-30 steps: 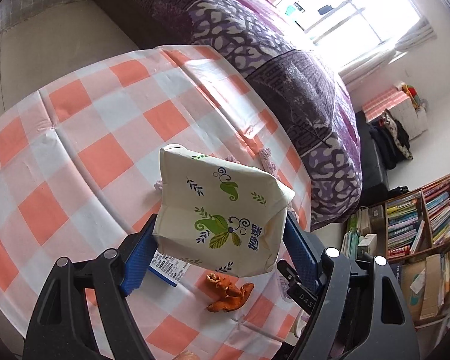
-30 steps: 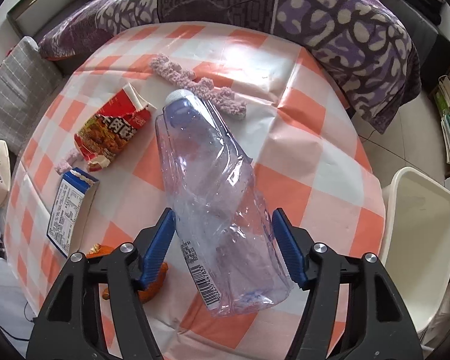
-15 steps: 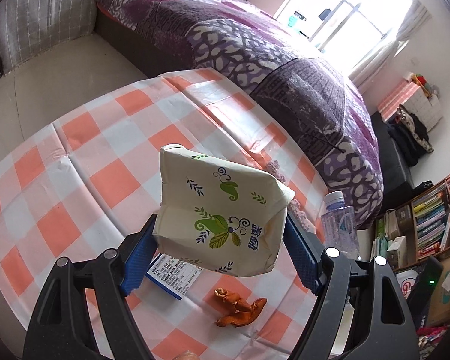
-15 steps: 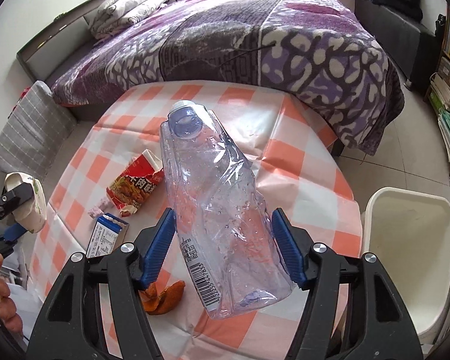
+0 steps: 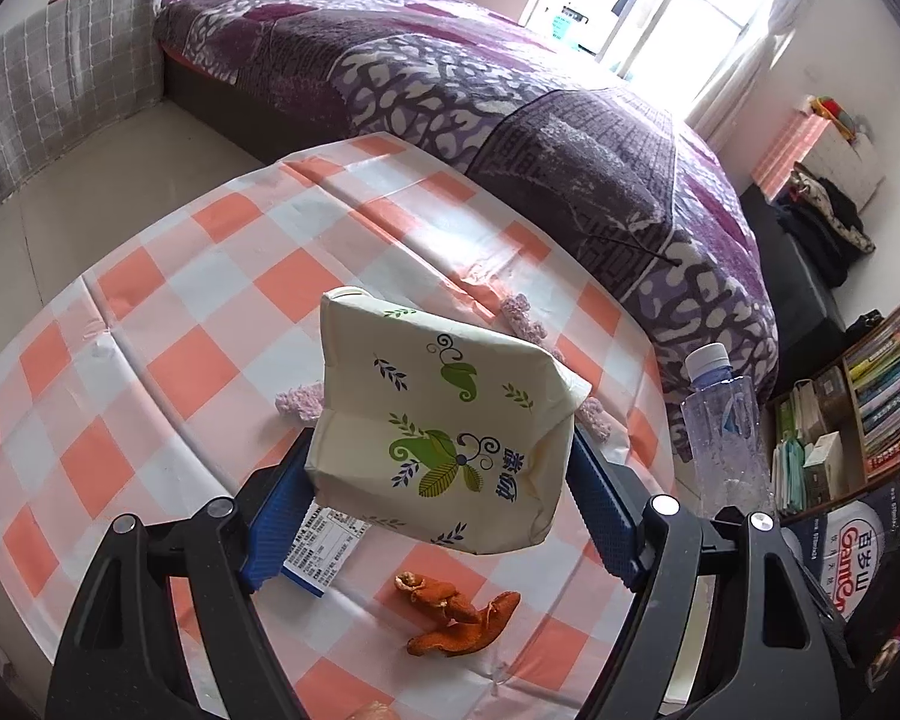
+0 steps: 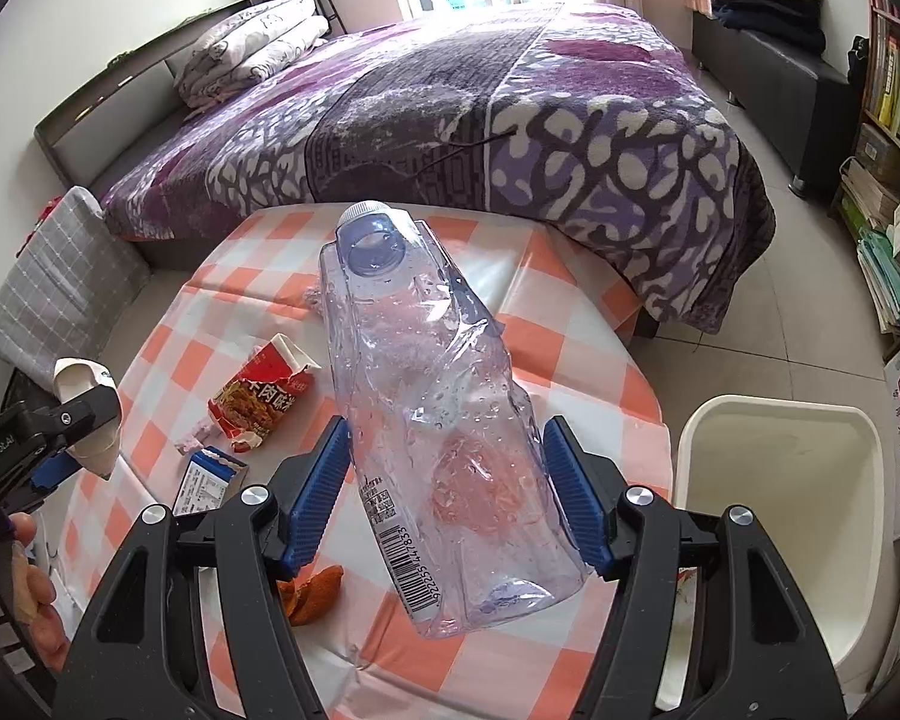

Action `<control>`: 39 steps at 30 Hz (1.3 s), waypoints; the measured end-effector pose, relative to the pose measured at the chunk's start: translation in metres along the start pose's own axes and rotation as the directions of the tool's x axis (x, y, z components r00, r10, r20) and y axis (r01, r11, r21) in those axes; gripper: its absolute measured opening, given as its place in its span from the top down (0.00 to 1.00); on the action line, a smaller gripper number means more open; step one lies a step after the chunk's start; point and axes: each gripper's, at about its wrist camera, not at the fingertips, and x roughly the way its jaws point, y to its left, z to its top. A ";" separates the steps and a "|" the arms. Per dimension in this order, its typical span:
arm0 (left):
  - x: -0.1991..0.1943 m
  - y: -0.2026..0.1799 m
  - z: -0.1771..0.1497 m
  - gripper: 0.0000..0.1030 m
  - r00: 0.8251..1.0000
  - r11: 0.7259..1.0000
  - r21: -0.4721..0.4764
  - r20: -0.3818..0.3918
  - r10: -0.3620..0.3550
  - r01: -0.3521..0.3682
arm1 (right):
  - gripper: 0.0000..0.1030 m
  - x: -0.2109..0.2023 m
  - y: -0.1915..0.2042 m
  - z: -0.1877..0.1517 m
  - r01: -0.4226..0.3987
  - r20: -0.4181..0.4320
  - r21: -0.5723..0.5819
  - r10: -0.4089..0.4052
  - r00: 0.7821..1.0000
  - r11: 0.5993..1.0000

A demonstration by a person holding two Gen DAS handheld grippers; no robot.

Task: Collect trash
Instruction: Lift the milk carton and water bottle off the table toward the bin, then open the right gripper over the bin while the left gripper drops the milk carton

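My left gripper is shut on a cream tissue pack with green leaf print, held above the checked table. My right gripper is shut on a crushed clear plastic bottle, held above the table's right part. The bottle also shows in the left wrist view. On the table lie an orange peel, a small blue-and-white box and a red snack carton. A white bin stands on the floor right of the table.
A pink knitted strip lies on the table. A bed with a purple blanket stands behind the table. Bookshelves line the right wall. A grey checked cushion sits at the left.
Both grippers have risen and tilted up from the table, each still holding its item. More of the bed and the room shows now.
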 end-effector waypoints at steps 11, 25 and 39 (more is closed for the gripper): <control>0.015 -0.030 -0.008 0.24 1.000 0.998 0.055 -0.023 -0.006 0.007 | 0.39 -0.015 -0.042 0.006 0.031 0.014 0.088 -0.033 0.999 0.996; 0.034 -0.078 -0.027 0.24 0.998 0.988 0.148 -0.057 -0.034 0.042 | 0.39 -0.041 -0.118 0.005 0.132 0.015 0.265 -0.141 0.990 0.955; 0.061 -0.156 -0.068 0.24 0.981 0.946 0.286 -0.155 -0.114 0.155 | 0.38 -0.063 -0.209 -0.009 0.275 -0.055 0.391 -0.276 0.960 0.879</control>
